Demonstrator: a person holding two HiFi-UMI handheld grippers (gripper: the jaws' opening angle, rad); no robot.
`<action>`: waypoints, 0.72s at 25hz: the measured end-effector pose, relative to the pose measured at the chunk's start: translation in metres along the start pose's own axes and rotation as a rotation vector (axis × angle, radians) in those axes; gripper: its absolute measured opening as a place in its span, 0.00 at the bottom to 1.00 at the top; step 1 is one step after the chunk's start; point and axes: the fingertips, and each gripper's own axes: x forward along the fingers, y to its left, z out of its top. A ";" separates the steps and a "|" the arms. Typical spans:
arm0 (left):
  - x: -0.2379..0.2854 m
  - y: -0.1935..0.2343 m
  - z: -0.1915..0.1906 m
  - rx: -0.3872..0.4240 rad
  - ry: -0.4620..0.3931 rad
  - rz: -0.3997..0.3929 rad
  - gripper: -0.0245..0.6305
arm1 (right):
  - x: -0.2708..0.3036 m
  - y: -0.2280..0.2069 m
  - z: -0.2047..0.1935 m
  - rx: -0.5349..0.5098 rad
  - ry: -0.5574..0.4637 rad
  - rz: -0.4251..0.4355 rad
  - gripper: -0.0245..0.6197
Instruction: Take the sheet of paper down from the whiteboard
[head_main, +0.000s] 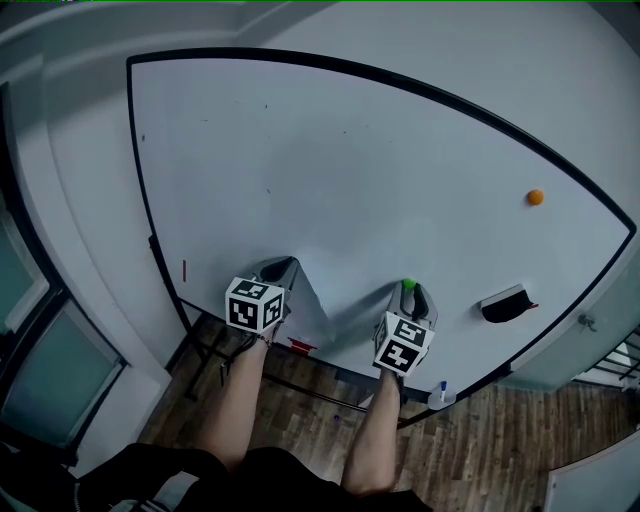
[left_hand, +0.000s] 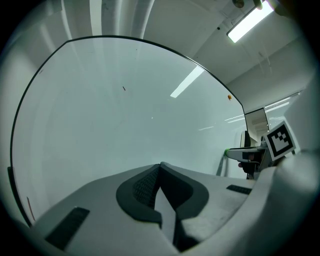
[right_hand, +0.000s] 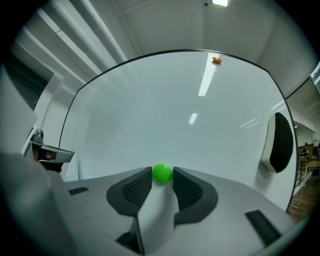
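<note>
The sheet of paper (head_main: 342, 280) lies white on the whiteboard (head_main: 330, 150), low down between my two grippers. My left gripper (head_main: 286, 270) is shut on the sheet's left part; in the left gripper view a thin strip of paper (left_hand: 168, 217) runs between the closed pads. My right gripper (head_main: 411, 293) is at the sheet's right side, with its pads pressed on a round green magnet (right_hand: 162, 172) that sits on the paper (right_hand: 165, 140). The same green magnet (head_main: 408, 284) shows at the jaw tips in the head view. Both grippers point straight at the board.
An orange magnet (head_main: 536, 197) sticks to the board far right. A black eraser (head_main: 505, 303) hangs right of my right gripper. The tray below holds a red item (head_main: 302, 346) and a blue-capped marker (head_main: 441, 389). Wooden floor lies below; a wall and a window are at left.
</note>
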 end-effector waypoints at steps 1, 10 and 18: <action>-0.001 0.000 -0.001 0.001 0.002 0.000 0.06 | 0.000 0.000 0.001 0.004 -0.004 0.003 0.24; -0.002 -0.009 -0.002 0.016 0.011 -0.013 0.06 | -0.005 0.005 -0.002 0.010 0.002 0.032 0.30; -0.006 -0.024 -0.003 0.031 0.019 -0.035 0.06 | -0.019 -0.001 -0.004 0.015 0.008 0.029 0.30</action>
